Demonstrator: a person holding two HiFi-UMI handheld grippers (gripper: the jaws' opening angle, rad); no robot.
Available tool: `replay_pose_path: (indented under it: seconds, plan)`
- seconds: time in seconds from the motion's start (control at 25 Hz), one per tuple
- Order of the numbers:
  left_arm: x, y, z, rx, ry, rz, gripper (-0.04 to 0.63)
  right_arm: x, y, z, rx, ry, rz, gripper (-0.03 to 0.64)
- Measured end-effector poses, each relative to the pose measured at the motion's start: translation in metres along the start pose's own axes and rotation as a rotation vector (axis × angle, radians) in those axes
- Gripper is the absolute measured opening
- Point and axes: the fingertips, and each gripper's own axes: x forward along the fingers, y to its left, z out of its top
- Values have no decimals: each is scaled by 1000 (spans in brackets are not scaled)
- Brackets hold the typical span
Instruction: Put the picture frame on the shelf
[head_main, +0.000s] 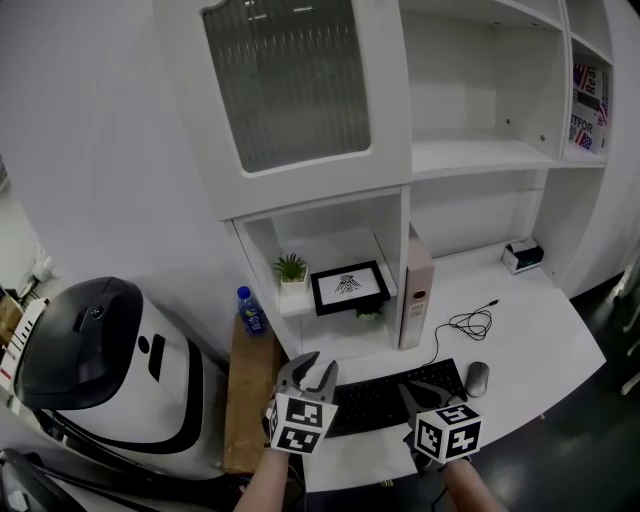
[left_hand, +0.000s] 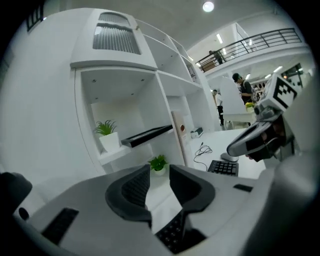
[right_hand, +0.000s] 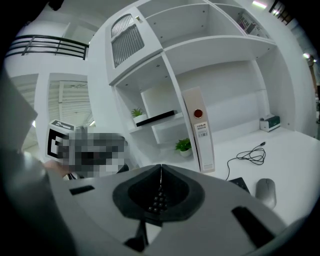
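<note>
Closest in, the left gripper (head_main: 312, 368) and the right gripper (head_main: 425, 398) hover side by side over the near edge of the white desk (head_main: 530, 330), each with its marker cube towards the camera; the left gripper's (left_hand: 160, 172) jaws stand apart with a clear gap and nothing between them, only desk and keys showing through; the right gripper's (right_hand: 160, 167) jaws are pressed together, empty. Under both lies a black keyboard (head_main: 385, 398); a grey mouse (head_main: 477, 378) sits just right of it, and a coiled black cable (head_main: 470, 322) lies beyond that.

The picture frame (head_main: 348, 286) already lies face up on the small shelf (head_main: 300, 303) inside the cabinet's lower open compartment; from the left gripper view it reads as a thin dark slab (left_hand: 147, 135), its front edge past the shelf's lip. A small potted plant (head_main: 291, 268) stands just left of it on the same shelf; a second little plant (head_main: 368, 314) sits on the desk beneath. A tall binder (head_main: 418, 290) stands upright against the compartment's right wall.

Left of the desk, a blue bottle (head_main: 250, 310) stands on a wooden side table (head_main: 250, 390), beside a white-and-black machine (head_main: 100, 370); a small white box (head_main: 523, 256) rests far right.
</note>
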Motion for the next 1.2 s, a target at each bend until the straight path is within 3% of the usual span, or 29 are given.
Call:
replay_pose_path:
  seconds: [0.16, 0.44, 0.88, 1.2]
  plan:
    - [-14, -3, -9, -107, -19, 3, 89, -4, 7, -1, -7, -9, -4, 2]
    - [-33, -7, -27, -229, -29, 12, 51, -9, 21, -2, -28, -26, -7, 2]
    - [-60, -13, -54, -375, -23, 32, 25, -18, 29, -13, -56, -34, -49, 0]
    - [-72, -12, -69, -436, -9, 59, 21, -21, 35, -13, -83, -41, -58, 0]
